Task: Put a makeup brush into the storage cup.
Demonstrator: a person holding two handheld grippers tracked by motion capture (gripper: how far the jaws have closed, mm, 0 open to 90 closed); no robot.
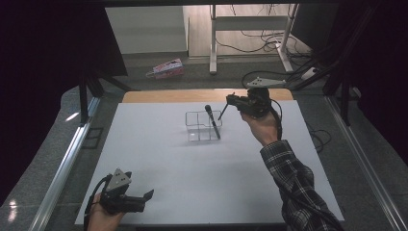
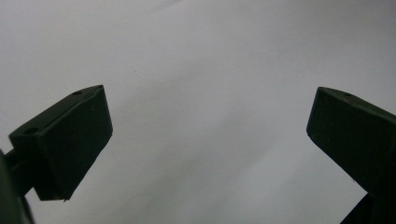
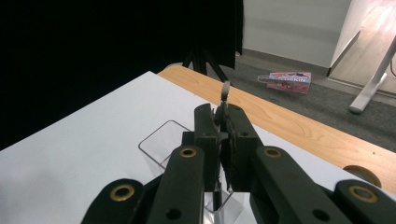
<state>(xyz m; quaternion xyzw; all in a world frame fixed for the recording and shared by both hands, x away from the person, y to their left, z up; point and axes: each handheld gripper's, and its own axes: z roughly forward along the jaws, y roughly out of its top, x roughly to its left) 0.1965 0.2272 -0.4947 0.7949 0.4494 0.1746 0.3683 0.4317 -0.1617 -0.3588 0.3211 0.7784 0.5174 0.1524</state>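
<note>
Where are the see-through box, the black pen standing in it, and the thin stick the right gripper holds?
Box (image 1: 198,126): high view, on its clear front wall.
Pen (image 1: 211,120): high view, on the middle of its black shaft.
Stick (image 1: 223,111): high view, on the thin shaft below the right gripper (image 1: 234,99).

A big white surface (image 1: 192,187) is lying flat, with a strip of wood (image 1: 173,96) showing along its far edge. A pink box (image 1: 166,68) is lying on the grey floor (image 1: 144,79) behind it. The white legs of a desk (image 1: 213,43) are standing farther back, and cables (image 1: 250,41) are curling on the floor near them.
</note>
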